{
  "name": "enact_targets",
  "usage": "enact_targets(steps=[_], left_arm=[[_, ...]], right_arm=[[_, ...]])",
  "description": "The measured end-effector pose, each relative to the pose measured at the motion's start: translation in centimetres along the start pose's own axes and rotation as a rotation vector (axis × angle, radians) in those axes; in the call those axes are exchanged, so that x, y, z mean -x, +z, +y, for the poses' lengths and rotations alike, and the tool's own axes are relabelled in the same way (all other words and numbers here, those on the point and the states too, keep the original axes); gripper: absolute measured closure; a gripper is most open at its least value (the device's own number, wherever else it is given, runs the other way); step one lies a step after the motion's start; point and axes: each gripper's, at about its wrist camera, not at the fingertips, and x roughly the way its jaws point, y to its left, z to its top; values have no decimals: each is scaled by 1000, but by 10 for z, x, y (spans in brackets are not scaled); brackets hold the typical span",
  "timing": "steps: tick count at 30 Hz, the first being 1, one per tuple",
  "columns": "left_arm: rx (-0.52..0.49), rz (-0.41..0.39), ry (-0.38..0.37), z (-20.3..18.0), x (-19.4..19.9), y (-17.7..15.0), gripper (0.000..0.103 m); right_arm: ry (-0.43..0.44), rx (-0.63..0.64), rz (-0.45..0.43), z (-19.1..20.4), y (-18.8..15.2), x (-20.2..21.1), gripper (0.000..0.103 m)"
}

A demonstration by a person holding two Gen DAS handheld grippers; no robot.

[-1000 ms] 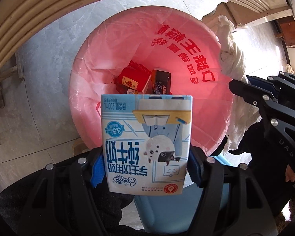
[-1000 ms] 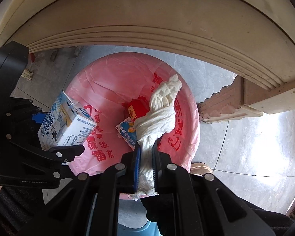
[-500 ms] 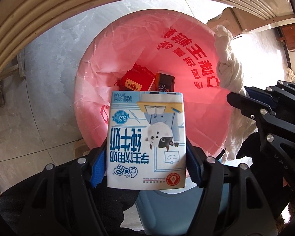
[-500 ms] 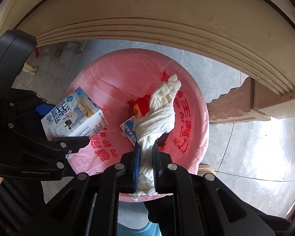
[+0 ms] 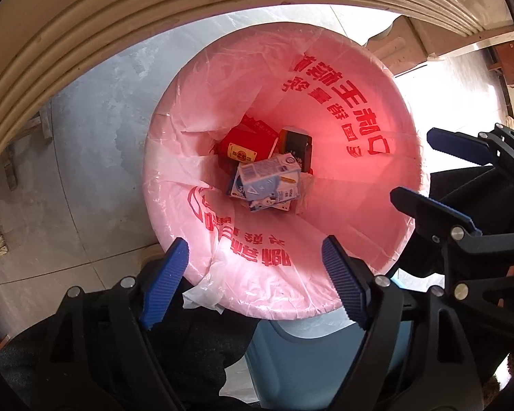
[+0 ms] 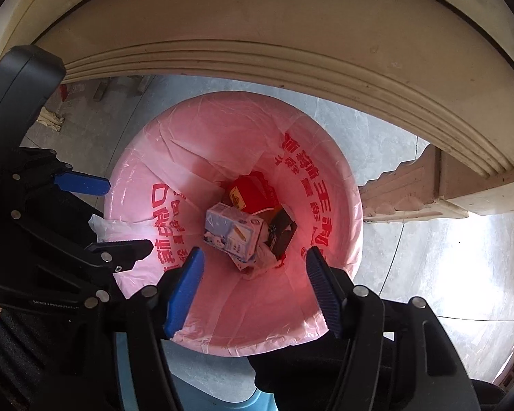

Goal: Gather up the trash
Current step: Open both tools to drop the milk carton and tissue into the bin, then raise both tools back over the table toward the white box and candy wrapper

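A bin lined with a pink bag (image 5: 359, 78) (image 6: 174, 178) stands on the floor under both grippers. At its bottom lie a blue-and-white milk carton (image 5: 267, 179) (image 6: 231, 231), a red packet (image 5: 245, 142) (image 6: 248, 191), a dark box (image 5: 296, 142) (image 6: 281, 231) and a bit of white tissue (image 6: 265, 257). My left gripper (image 5: 257, 267) is open and empty above the bin's near rim. My right gripper (image 6: 253, 274) is open and empty above the bin; it also shows at the right of the left wrist view (image 5: 428, 171).
A cream table edge (image 5: 85, 27) (image 6: 291, 61) arches over the bin. A carved table leg (image 6: 411, 191) stands to the right. A light blue bin body (image 5: 311, 359) shows below the rim. Grey tiled floor (image 5: 85, 157) surrounds it.
Both grippers opened. The milk carton dropped from the left gripper and the white tissue from the right gripper into the bin.
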Motion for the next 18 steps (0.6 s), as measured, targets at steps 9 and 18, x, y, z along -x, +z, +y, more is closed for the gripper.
enact_targets(steps=[9,18], left_arm=[[-10,-3,20,-3,3,-1,25],[-10,-27,61,-2,24,-13,24]], right_arm=[[-6,9,-8,4,-1,2,42],[-14,12,-31,5,-6,21,42]])
